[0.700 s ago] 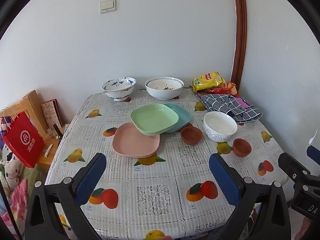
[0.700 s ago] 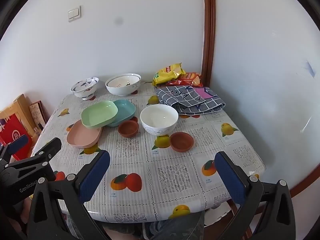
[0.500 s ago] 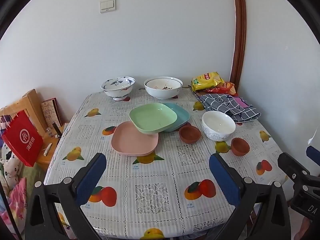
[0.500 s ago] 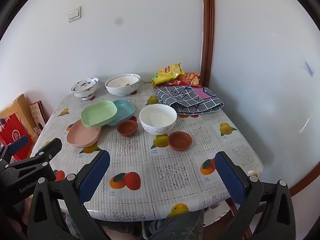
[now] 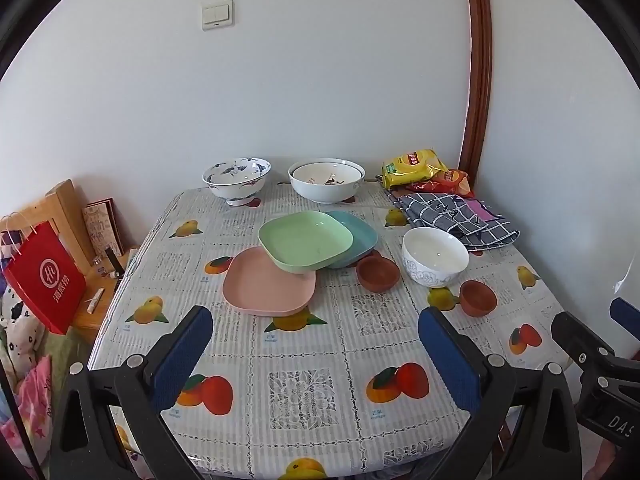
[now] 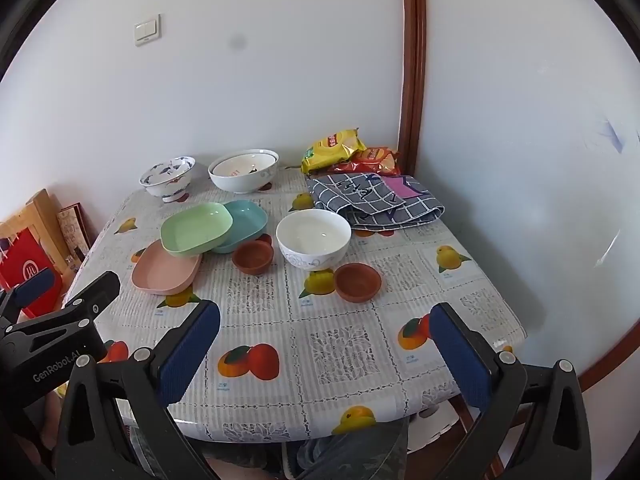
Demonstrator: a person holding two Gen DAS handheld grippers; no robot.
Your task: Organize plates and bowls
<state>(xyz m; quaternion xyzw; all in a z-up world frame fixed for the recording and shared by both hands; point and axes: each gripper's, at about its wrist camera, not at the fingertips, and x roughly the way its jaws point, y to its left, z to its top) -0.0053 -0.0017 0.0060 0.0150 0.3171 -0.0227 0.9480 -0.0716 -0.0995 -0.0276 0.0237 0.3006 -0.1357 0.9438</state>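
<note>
- Left gripper [image 5: 316, 344]: jaws standing wide apart, gripping nothing, hovering over the near table edge.
- Right gripper [image 6: 324, 344]: likewise released and empty.
- Risk: green plate [image 5: 306, 246] is leaning across pink plate [image 5: 269, 287] and teal plate [image 5: 358, 236]; lifting a lower one first is likely sending it sliding.
- Risk: white bowl [image 6: 313, 242] and 2 brown bowls [image 6: 253, 256] [image 6: 357, 282] are sitting close together ahead; wide jaws may be knocking a neighbour.
- 2 patterned bowls [image 5: 236, 178] [image 5: 326, 180] are waiting farthest ahead, by the wall.
</note>
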